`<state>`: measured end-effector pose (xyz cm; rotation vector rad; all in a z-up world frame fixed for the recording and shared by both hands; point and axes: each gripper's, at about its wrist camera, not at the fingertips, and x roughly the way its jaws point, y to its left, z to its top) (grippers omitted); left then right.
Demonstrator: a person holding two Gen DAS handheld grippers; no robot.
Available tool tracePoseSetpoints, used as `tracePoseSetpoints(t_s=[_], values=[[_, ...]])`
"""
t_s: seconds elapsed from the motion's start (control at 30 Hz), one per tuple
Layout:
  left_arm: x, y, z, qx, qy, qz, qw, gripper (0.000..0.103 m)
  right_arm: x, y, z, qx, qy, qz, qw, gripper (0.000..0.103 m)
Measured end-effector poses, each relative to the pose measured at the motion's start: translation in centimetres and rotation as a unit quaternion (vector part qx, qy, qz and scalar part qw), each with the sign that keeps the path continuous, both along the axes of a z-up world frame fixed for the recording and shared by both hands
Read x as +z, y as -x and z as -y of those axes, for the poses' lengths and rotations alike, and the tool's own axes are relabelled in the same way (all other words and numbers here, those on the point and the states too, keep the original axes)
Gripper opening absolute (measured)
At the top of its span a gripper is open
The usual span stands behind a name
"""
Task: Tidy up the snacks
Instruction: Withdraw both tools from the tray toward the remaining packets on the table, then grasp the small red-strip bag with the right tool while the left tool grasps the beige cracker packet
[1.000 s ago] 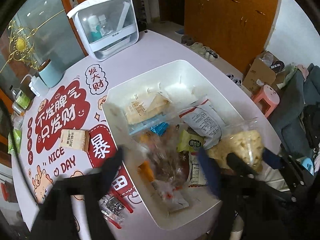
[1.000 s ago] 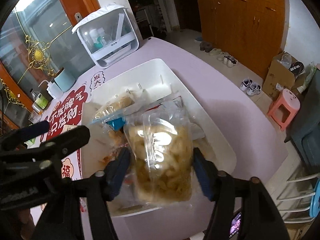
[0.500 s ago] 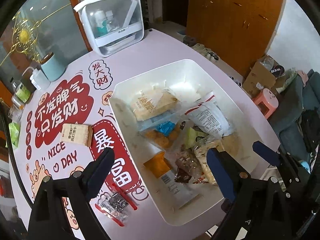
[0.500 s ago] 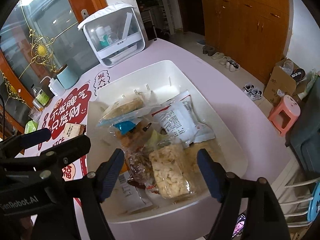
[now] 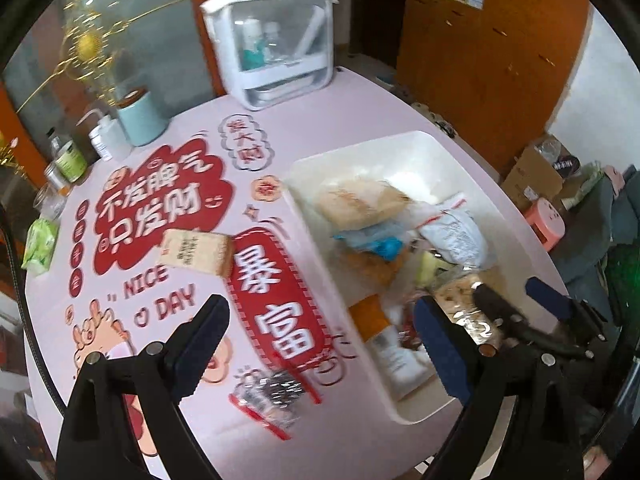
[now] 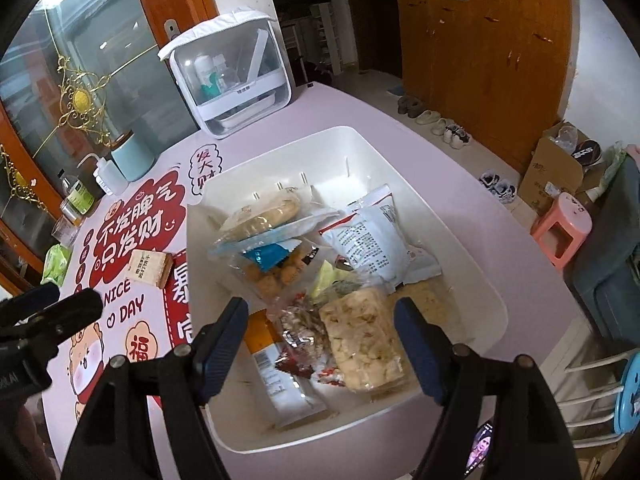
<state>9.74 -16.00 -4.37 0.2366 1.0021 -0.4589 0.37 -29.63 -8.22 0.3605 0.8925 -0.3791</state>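
bin (image 6: pixel 472 256): smooth white plastic | snack packets (image 6: pixel 368 240): glossy film | cabinet (image 6: pixel 492 40): wood

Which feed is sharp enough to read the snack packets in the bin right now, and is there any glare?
Left wrist view: motion-smeared, the packets in the white plastic bin and the silver foil packet on the table are blurred. Right wrist view: sharp, the clear bag of pale snack pieces reads cleanly with only faint sheen; both views bend straight edges, fisheye.

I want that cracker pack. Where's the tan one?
The tan rectangular cracker packet lies on the printed table mat, left of the white plastic bin, outside it.
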Motion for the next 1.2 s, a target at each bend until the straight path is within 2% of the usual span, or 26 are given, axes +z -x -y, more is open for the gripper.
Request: tracePoseSetpoints(t_s=[0.17,0.3,0.4,0.57,0.7,0.83,0.93,1.1,1.2], values=[[0.0,-1.3,-5.1,0.014,0.012,-0.003,0.9998,0.093,0.7,0.2,-2.9,-0.009,0.009,0.007,1.000,0.076],[0.1,-1.8,-9.5,0.019,0.022,0.004,0.9996,0.093,0.5,-0.1,-7.1,-0.003,0.018,-0.001,1.000,0.076],[-0.2,-2.1,-12.5,0.009,0.011,0.022,0.9997,0.093,0.5,-0.4,-10.5,0.007,0.034,-0.010,0.999,0.076],[-1.3,-3.2,-15.7,-0.047,-0.034,0.050,0.9971,0.093,0.0,-0.9,-14.8,0.019,0.039,-0.016,0.999,0.076],[-2.6,-4.8,-17.0,-0.115,-0.071,0.070,0.9884,0.093,-1.6,-1.1,-16.8,0.015,0.010,-0.020,1.000,0.076],[-3.8,-7.1,-17.1,-0.201,-0.093,0.072,0.9723,0.093,-4.2,-1.2,-17.6,-0.002,-0.034,-0.033,0.999,0.076],[-4.9,-8.9,-16.1,-0.263,-0.130,0.095,0.9511,0.093,-6.5,-1.6,-17.8,-0.022,-0.060,-0.049,0.997,0.076],[-7.9,-12.5,-13.7,-0.352,-0.178,0.099,0.9136,0.093,-10.3,-2.4,-17.3,-0.075,-0.081,-0.065,0.992,0.076],[-10.0,-14.2,-12.2,-0.376,-0.199,0.093,0.9003,0.093,-11.9,-3.3,-17.4,-0.090,-0.093,-0.077,0.989,0.076]])
